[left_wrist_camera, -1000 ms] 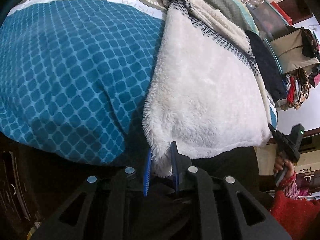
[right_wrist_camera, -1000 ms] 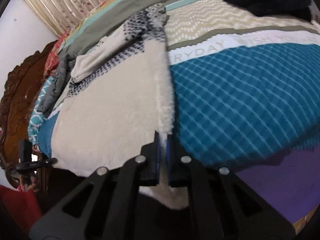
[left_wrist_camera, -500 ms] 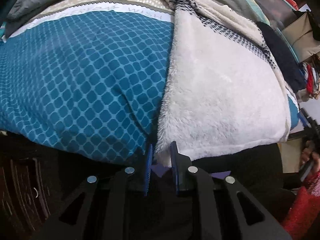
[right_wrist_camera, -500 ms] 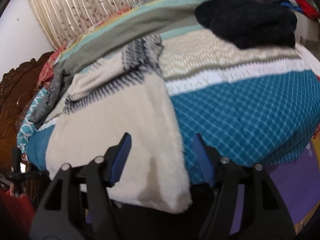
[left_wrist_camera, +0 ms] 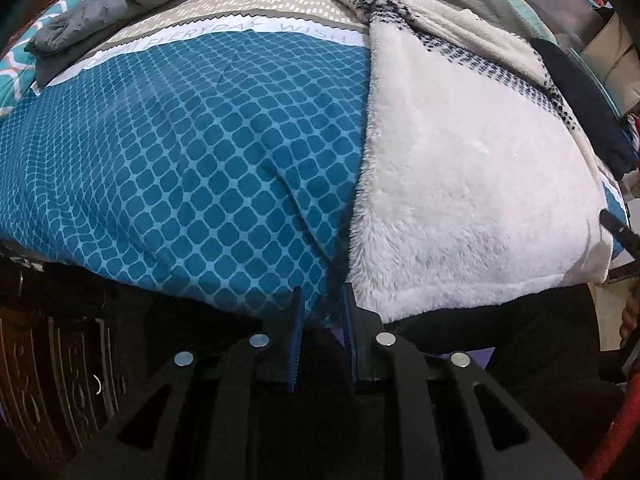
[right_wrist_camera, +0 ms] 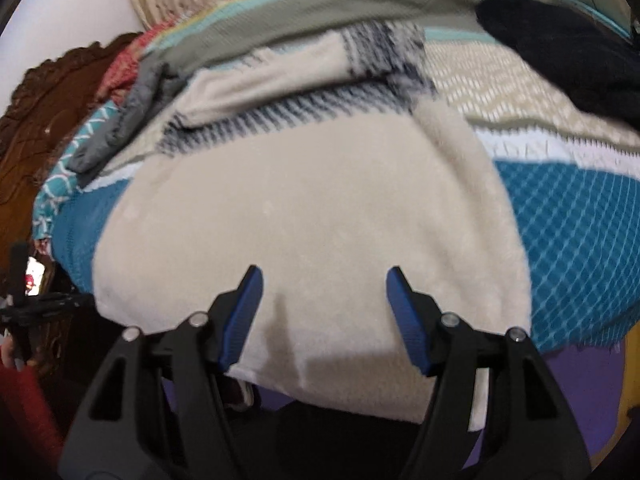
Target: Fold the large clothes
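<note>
A cream fleece garment (left_wrist_camera: 460,180) with a black-and-white patterned band lies folded on the bed, its near edge hanging over the bed's side. My left gripper (left_wrist_camera: 322,320) hovers at the garment's near left corner. Its jaws stand a little apart, and only teal bedspread shows between them; the fleece edge lies just right of the right finger. In the right wrist view the same garment (right_wrist_camera: 312,200) fills the middle. My right gripper (right_wrist_camera: 324,272) stands wide open over its near edge, with nothing pressed between the pads.
The teal patterned bedspread (left_wrist_camera: 180,160) covers the bed. A black garment (right_wrist_camera: 560,48) lies at the far right and a grey garment (left_wrist_camera: 112,4) at the far left. A carved wooden headboard (right_wrist_camera: 48,112) stands left. Dark floor and a purple mat lie below the bed's edge.
My right gripper let go of the fleece's corner, opened wide and slid left over the garment. The fleece corner came out from between my left jaws, and that view tilted up.
</note>
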Demonstrator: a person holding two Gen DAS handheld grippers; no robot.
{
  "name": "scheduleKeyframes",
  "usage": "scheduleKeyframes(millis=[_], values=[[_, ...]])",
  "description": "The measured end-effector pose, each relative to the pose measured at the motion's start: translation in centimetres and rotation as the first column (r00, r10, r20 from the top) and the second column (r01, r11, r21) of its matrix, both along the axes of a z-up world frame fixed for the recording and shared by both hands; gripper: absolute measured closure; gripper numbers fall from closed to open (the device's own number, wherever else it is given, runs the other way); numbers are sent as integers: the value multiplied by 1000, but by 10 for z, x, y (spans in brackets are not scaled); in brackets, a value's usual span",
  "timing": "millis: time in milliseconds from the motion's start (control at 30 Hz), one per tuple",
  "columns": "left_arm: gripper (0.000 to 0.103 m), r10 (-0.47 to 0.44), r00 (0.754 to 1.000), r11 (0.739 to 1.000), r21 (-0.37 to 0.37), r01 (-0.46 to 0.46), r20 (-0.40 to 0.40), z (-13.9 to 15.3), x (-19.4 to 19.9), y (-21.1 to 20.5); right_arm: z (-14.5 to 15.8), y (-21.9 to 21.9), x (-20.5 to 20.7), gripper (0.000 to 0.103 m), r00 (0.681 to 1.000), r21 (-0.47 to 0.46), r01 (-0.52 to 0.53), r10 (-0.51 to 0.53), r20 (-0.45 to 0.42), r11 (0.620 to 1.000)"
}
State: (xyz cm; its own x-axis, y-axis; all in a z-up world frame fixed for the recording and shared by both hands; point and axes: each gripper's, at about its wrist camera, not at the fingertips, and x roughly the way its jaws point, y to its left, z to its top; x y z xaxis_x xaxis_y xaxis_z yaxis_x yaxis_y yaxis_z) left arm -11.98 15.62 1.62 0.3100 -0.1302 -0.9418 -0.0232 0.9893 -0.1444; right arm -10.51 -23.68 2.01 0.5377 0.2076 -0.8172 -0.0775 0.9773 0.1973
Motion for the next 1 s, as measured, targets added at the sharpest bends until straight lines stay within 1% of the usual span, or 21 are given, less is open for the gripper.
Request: scheduleKeyframes(millis=[67, 133, 200, 267, 333, 400, 633, 767, 867, 933, 1000], values=[[61, 3, 1000, 1000, 11, -3, -1, -1, -1, -1, -15, -5, -1, 40, 999, -1, 27, -27, -47, 1000], [61, 4, 1000, 1000, 31, -4, -3, -3, -2, -2, -18, -9, -6, 37, 999, 37, 31, -30, -21, 999], [61, -1, 1000, 998, 57, 1, -6, -4, -3, -7, -20, -10, -7, 33, 999, 51, 35, -34, -21, 998], [61, -10, 1000, 998, 65, 10, -11, -5, -3, -9, -21, -8, -7, 27, 999, 64, 29, -28, -15, 998], [61, -14, 1000, 997, 76, 15, -12, -6, -4, -11, -21, -5, -6, 21, 1000, 65, 19, -18, -14, 998], [61, -18, 1000, 996, 85, 19, -12, -6, -4, -12, -20, -1, -6, 17, 1000, 61, 10, -10, -9, 998], [61, -10, 1000, 995, 101, 11, -14, -3, -3, -20, -24, 5, -6, 8, 1000, 42, -14, 14, 14, 999], [61, -10, 1000, 993, 115, 12, -15, 2, 0, -24, -26, 6, -5, 4, 1000, 60, -16, 16, 10, 998], [61, -16, 1000, 993, 121, 15, 4, 9, 3, -28, -27, 4, -2, 4, 1000, 83, -21, 22, -5, 996], [61, -25, 999, 993, 113, 22, 27, 17, 5, -27, -26, 4, -1, 4, 999, 85, -29, 30, -10, 996], [61, -42, 998, 996, 82, 38, 55, 26, 7, -25, -27, 5, -1, 4, 999, 78, -42, 43, -12, 996]])
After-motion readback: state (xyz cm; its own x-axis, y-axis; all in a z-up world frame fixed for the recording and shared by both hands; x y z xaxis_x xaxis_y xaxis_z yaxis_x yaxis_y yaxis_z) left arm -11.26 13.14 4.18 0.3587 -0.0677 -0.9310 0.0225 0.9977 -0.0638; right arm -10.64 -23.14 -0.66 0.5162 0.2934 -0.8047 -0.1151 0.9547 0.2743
